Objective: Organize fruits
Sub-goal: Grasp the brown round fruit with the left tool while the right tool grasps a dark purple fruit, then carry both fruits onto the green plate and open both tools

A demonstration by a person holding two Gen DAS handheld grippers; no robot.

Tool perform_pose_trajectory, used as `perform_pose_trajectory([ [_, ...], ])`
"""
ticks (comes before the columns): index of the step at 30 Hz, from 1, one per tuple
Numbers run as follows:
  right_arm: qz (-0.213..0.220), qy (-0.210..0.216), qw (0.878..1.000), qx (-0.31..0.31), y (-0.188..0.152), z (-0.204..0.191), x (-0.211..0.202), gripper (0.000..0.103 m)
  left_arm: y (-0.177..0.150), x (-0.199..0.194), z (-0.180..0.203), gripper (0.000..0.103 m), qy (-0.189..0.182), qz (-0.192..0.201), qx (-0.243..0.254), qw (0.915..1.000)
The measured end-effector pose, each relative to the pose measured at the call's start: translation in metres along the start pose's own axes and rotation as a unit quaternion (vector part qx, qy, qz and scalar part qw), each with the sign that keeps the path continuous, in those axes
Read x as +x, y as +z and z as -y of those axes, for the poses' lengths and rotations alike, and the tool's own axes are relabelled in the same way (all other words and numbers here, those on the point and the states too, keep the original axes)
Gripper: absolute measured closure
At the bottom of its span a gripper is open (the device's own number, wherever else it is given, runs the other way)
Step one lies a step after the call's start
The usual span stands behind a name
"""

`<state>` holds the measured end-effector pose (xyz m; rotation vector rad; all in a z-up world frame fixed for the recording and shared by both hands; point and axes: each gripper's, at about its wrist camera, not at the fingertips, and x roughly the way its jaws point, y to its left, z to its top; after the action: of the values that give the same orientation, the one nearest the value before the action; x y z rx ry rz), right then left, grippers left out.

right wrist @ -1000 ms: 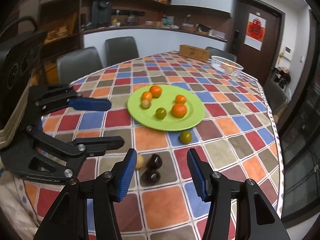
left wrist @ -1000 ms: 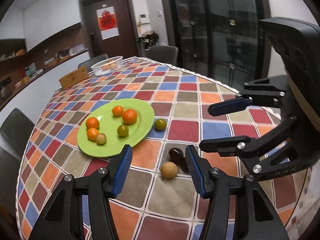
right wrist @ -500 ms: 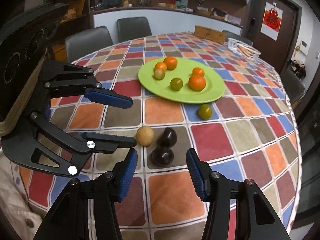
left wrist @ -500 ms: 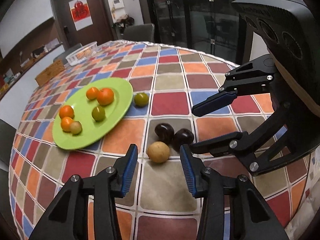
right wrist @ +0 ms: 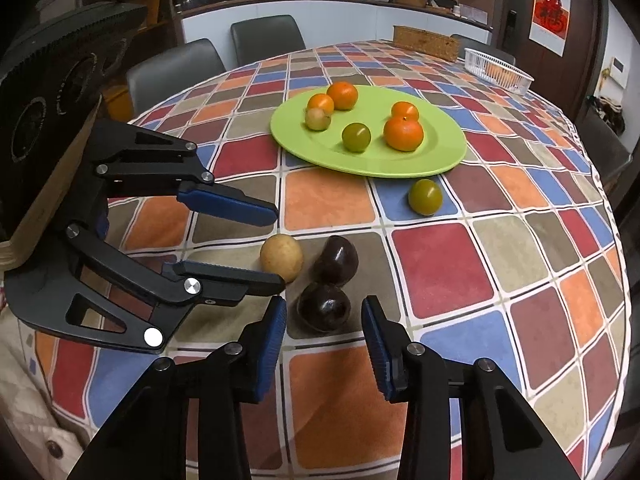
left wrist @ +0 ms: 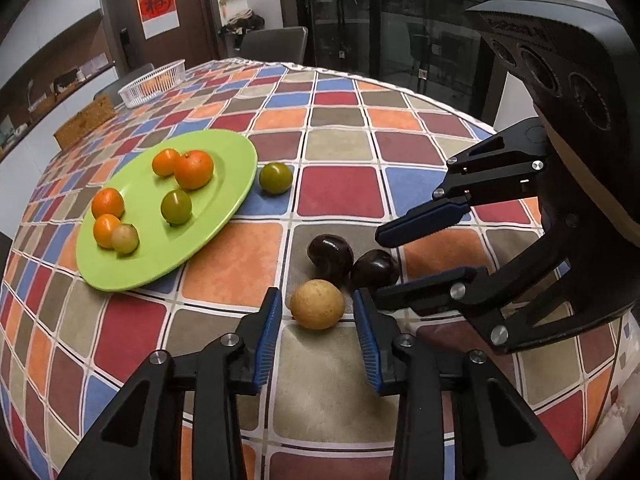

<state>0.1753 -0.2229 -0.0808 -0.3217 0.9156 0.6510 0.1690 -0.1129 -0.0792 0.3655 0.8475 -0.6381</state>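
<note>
A tan round fruit point(left wrist: 317, 303) lies on the checkered tablecloth, just ahead of my open left gripper point(left wrist: 317, 322); it also shows in the right wrist view point(right wrist: 281, 257). Two dark plums point(left wrist: 330, 255) point(left wrist: 375, 269) lie touching beside it. My open right gripper point(right wrist: 324, 330) hovers around the nearer plum point(right wrist: 324, 306); the other plum point(right wrist: 336, 260) lies behind. A green plate point(left wrist: 132, 264) holds several oranges, a green fruit point(left wrist: 176, 207) and a pale fruit point(left wrist: 125, 238). A loose green fruit point(left wrist: 275, 177) lies beside the plate's rim.
A white basket point(left wrist: 154, 82) and a wicker box point(left wrist: 85, 120) stand at the table's far end. Grey chairs point(right wrist: 176, 68) surround the table. The table edge point(right wrist: 616, 240) curves at the right.
Both grippers have moved forward and down toward the loose fruits. The left now has the tan fruit just ahead of its tips; the right now flanks the nearer plum. No fruit has moved.
</note>
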Motion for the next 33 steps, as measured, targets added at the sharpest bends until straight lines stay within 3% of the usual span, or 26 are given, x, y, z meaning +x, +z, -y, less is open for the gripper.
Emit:
perform_pose_trajectory([
  [7, -0.010, 0.012, 1.000, 0.007, -0.002, 0.003, 0.008, 0.073, -0.001, 0.000, -0.001, 0.074, -0.004, -0.004, -0.015, 0.9999],
  [15, 0.004, 0.017, 1.000, 0.020, -0.005, 0.003, -0.001, 0.074, -0.004, -0.015, 0.000, 0.074, 0.008, 0.008, -0.061, 0.9981],
  [33, 0.084, -0.012, 0.996, 0.033, 0.014, 0.007, -0.051, 0.074, 0.016, -0.065, -0.001, 0.074, 0.053, 0.079, -0.123, 0.9878],
])
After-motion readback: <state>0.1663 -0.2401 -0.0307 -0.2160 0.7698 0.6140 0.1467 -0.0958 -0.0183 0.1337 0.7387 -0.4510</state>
